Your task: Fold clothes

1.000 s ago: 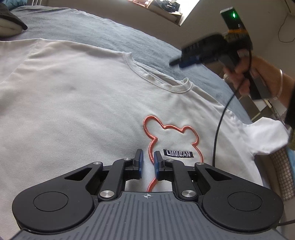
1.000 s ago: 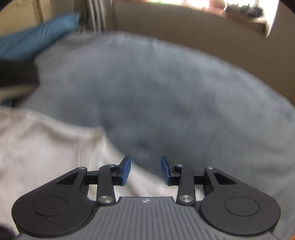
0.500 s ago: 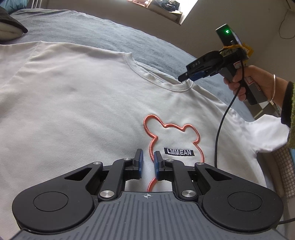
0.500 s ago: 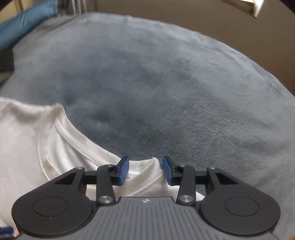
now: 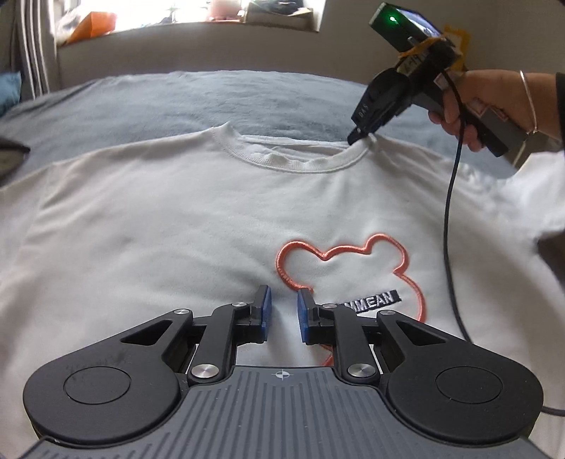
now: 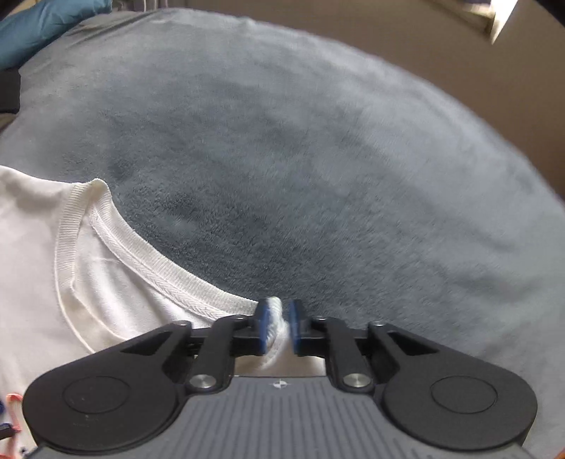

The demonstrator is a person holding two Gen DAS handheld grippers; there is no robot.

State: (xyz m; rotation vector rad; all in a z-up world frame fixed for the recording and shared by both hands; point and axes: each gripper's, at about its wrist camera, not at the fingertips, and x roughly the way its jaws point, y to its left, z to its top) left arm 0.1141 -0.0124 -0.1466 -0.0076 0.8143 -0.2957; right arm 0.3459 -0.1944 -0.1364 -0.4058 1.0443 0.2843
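Left wrist view: the left gripper hangs over the chest of a white T-shirt, its blue pads a narrow gap apart, having just opened a little, with nothing between them. The shirt lies front up across a grey blanket, collar toward the blanket's far edge. An orange bear outline with a black label lies just beyond the fingertips, part of it hidden by the gripper body. At the collar's right end the right gripper tips down onto the fabric, held by a hand with a bangle; its black cable hangs across the shirt. The shirt's right sleeve runs out of the picture's side

Right wrist view: the right gripper has just closed, and its pads pinch a bunched fold of the ribbed collar at the shoulder seam. The T-shirt fills the lower left; the blanket spreads beyond, blurred toward its far edge. A blue cushion shows at the blanket's far left corner, cut off
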